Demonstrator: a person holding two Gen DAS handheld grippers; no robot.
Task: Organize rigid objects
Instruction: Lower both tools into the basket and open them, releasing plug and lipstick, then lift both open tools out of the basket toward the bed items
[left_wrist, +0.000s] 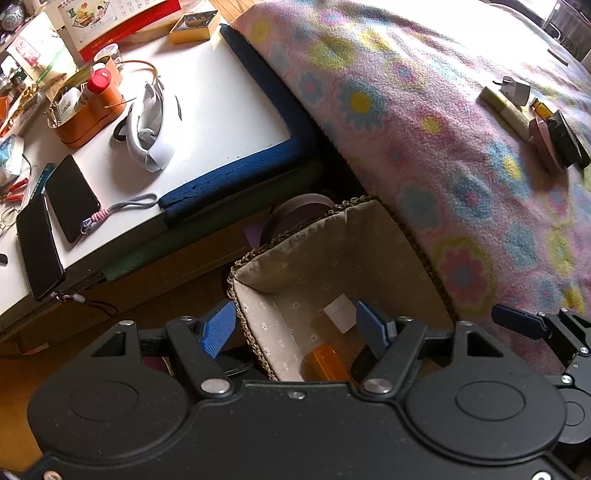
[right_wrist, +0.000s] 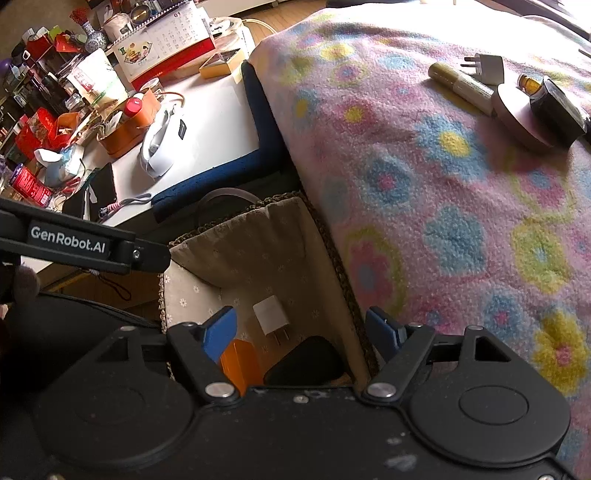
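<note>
Below both grippers, between their spread blue pads, sits a fabric-lined basket (right_wrist: 207, 295) with a braided rim, and the things already in it lie on its floor. A white plug adapter (right_wrist: 271, 319) lies flat there, long axis running up the right wrist view, its two prongs pointing back toward the right gripper (right_wrist: 303, 332). Just left of it an orange box (right_wrist: 240, 363) stands close against the right gripper's left pad, its long axis running roughly the same way, and a black rounded object (right_wrist: 306, 360) lies just right of it, nearest the gripper's body. The right gripper points steeply down into the basket with its jaws standing apart and nothing between the pads. The left gripper (left_wrist: 297, 326) also points steeply down, jaws likewise parted and empty; one blue pad hangs outside the basket's left wall, the other over its inside. Up and to the right of both grippers, on a flowered fleece blanket (right_wrist: 424, 166), more items lie close together: a gold-and-white tube (right_wrist: 461, 86) with its long axis slanting down to the right, a white plug (right_wrist: 489, 70) with prongs pointing left, a small amber bottle (right_wrist: 528, 83), a pink round case (right_wrist: 517, 118) and a black round container (right_wrist: 557, 110). Far to the upper left stands a white table (left_wrist: 221, 110) with two dark phones (left_wrist: 70, 195), a white headset (left_wrist: 147, 125) and an orange tub (left_wrist: 92, 110), beside cluttered shelves; wooden floor shows underneath.
</note>
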